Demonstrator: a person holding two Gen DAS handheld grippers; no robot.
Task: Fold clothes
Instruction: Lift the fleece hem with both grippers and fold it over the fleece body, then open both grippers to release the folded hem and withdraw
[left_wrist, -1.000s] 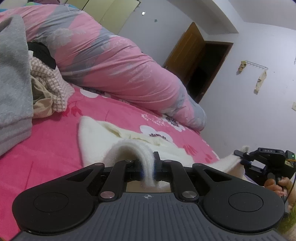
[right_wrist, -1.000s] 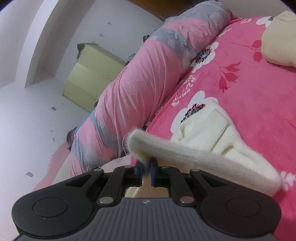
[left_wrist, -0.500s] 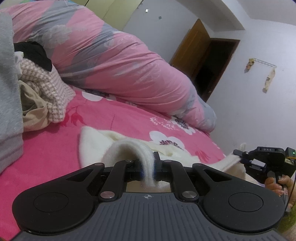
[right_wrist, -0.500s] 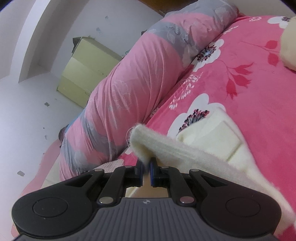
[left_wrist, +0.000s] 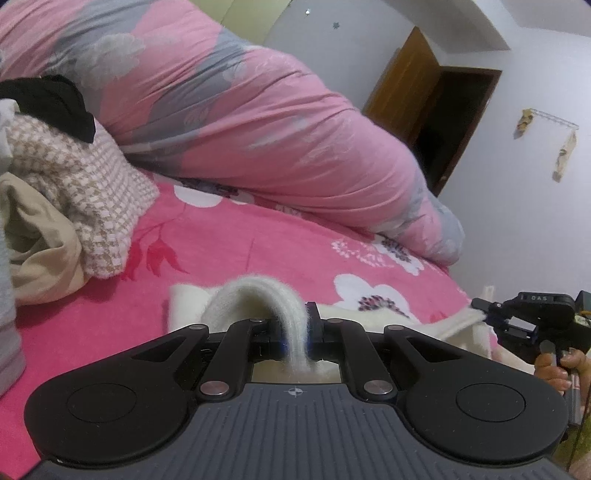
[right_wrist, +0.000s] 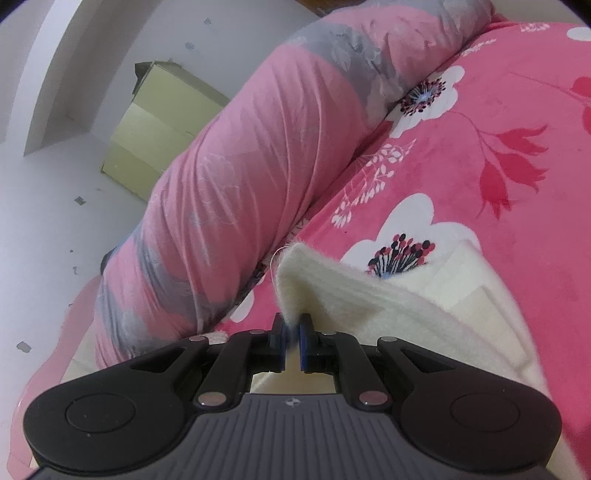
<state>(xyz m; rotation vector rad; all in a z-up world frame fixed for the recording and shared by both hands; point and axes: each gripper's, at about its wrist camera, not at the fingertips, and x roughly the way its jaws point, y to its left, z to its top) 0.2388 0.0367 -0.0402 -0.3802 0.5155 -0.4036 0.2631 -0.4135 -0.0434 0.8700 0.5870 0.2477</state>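
At the far left of the left wrist view, a heap of unfolded clothes (left_wrist: 62, 192) was noted on the bright pink floral plush bedspread (left_wrist: 229, 254), a beige-and-white checked knit uppermost, with a black item above it. Behind it, a rolled pink-and-grey quilt (left_wrist: 258, 129) was lying along the bed.

The cream-white fuzzy knitted garment (left_wrist: 258, 299) was found spread on the bedspread, in front of the quilt, its near edge lifted clear of the bed at two points. The left gripper (left_wrist: 295, 334) was seen clenched on one raised fold of that edge, the cloth arching over the jaws. To the right, the right gripper (left_wrist: 484, 314) was observed in a person's hand (left_wrist: 557, 369), clamped on the other corner of the edge; this was confirmed in the right wrist view, where the right gripper (right_wrist: 291, 341) was closed on a pinched fold of the garment (right_wrist: 369, 295).

The garment was judged light, soft and limp, liable to sag between the two holds. The pile was judged grippy rather than slippery, but stretchy. Holds at the hem corners were judged sound; a tauter edge was considered advisable for a straight crease.
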